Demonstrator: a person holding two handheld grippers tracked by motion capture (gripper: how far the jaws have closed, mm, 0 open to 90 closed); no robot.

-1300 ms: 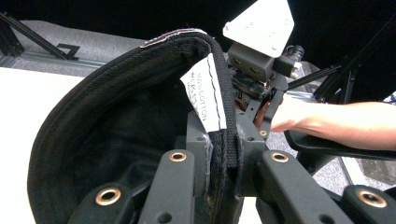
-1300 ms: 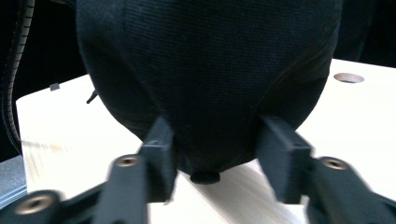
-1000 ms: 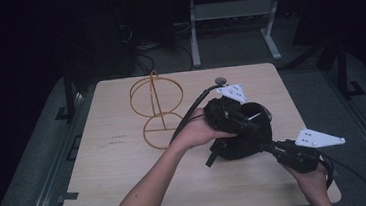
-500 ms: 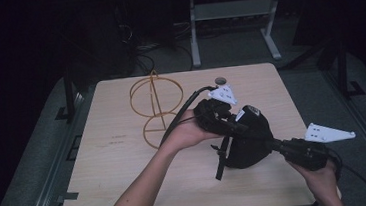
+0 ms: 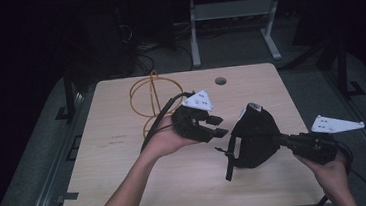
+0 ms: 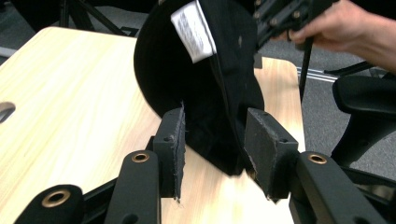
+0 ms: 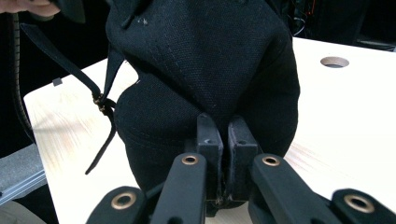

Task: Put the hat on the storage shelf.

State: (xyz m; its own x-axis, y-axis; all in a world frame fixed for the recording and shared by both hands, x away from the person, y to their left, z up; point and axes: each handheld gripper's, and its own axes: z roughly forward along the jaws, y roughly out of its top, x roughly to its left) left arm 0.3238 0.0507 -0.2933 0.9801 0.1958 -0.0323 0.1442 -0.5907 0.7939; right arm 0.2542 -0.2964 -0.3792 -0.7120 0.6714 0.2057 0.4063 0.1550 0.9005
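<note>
Pinching the black cap (image 7: 205, 70), right gripper (image 7: 223, 140); left gripper (image 6: 215, 140) gapes.

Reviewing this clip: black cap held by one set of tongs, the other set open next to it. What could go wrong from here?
The right tongs pinch only a small fold of the black cap, so it may slip free. Its loose strap dangles and could snag. The left tongs are open around the cap's edge; closing off-centre might grab too little fabric.
</note>
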